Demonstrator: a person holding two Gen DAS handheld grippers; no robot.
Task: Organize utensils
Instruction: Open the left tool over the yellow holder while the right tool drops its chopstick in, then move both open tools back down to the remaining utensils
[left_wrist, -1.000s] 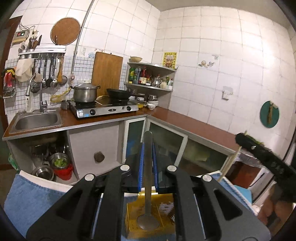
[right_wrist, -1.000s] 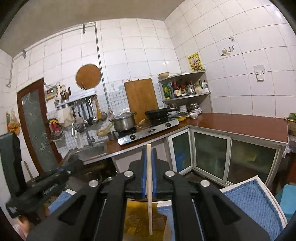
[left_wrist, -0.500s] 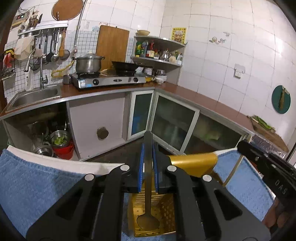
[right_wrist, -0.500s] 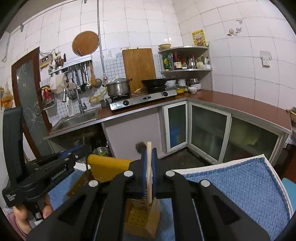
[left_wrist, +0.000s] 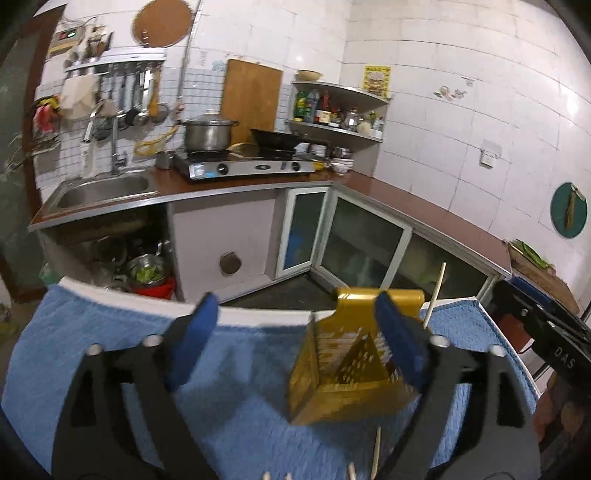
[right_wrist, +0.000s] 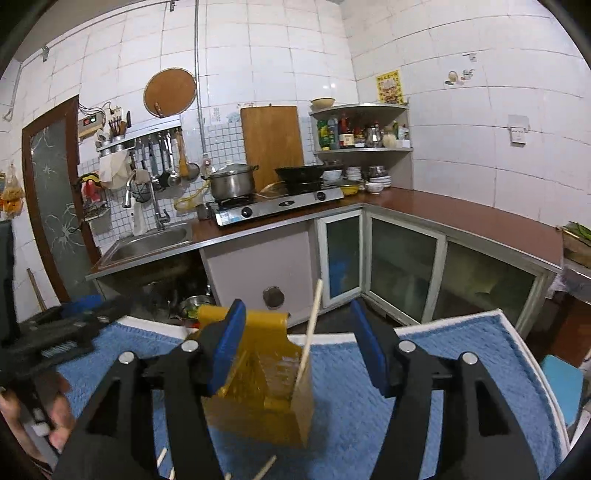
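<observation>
A gold perforated utensil holder stands on a blue towel; it also shows in the right wrist view. A wooden chopstick leans upright in it, its top also showing in the left wrist view. My left gripper is open and empty, its right finger beside the holder. My right gripper is open and empty, jaws either side of the holder. Several loose chopstick ends lie on the towel near the frames' bottom edges.
The towel covers a white-edged table. Beyond it are the kitchen counter, sink, gas stove with a pot, and glass-door cabinets. The other gripper's body shows at right and at left.
Both grippers have opened. The left let go of the metal spoon and the right let go of the chopstick, which now stands in the holder. Both cameras pulled back.
</observation>
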